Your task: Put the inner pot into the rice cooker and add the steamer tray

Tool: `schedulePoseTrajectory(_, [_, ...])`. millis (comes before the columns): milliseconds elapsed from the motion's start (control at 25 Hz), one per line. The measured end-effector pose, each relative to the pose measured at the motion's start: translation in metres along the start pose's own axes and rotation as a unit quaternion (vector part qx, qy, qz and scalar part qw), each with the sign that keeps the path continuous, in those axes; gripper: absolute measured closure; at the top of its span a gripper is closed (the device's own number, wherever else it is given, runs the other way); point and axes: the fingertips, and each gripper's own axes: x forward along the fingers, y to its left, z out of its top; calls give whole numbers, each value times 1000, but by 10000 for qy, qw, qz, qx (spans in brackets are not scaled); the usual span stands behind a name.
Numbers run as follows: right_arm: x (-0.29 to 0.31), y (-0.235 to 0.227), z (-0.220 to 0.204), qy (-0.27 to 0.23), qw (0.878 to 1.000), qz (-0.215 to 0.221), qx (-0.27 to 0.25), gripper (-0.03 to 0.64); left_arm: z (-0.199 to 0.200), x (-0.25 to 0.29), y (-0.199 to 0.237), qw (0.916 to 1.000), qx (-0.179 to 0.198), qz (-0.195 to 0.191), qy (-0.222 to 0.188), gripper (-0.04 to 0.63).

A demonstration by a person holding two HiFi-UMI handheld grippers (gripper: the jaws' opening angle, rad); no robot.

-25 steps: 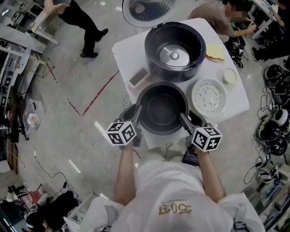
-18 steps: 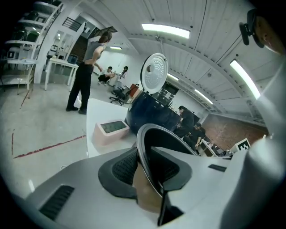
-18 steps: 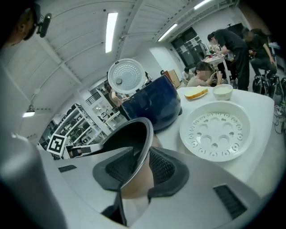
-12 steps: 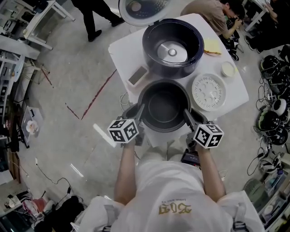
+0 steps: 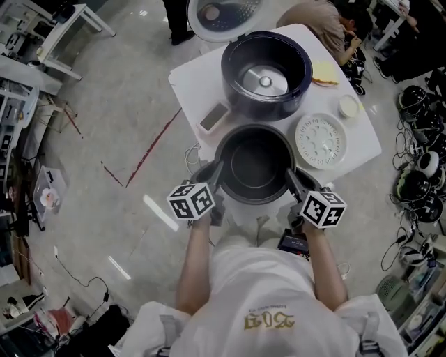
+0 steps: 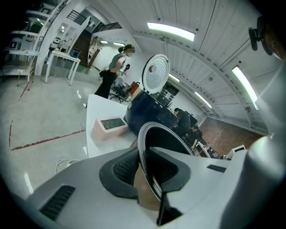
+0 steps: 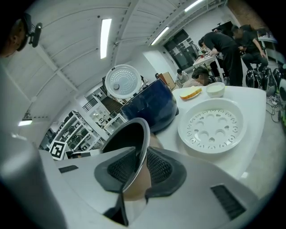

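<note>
The dark inner pot [image 5: 254,164] stands on the near side of the white table [image 5: 189,77], in front of the open navy rice cooker [image 5: 266,77]. My left gripper [image 5: 216,172] has the pot's left rim between its pads, and its jaws are closing on the rim [image 6: 144,147]. My right gripper [image 5: 290,178] holds the right rim the same way, jaws closing, with the rim [image 7: 140,147] between its pads. The white perforated steamer tray [image 5: 320,141] lies flat to the right of the pot, also seen as the steamer tray [image 7: 216,125] in the right gripper view.
The cooker's lid [image 5: 219,12] stands open at the back. A small flat device [image 5: 212,117] lies left of the cooker. A yellow cloth [image 5: 324,72] and a small white cup [image 5: 348,106] sit at the right. People stand behind the table; cables lie on the floor to the right.
Both grippers' jaws have narrowed onto the pot's rim. The hands and the pot stayed in place. A person in the background walked out of the top of the view.
</note>
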Motion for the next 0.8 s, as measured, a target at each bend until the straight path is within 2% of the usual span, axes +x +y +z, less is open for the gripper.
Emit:
schedulePoseTrajectory(320, [-21,14,16,-226,9996,161,20,532,12,-13,-21,9998,1,-174,-137,509])
schedulePoseTrajectory(800, [-41,50,54,-689,9959,589,-40,540,54,-37,-45,9971,27,-419,-639,512])
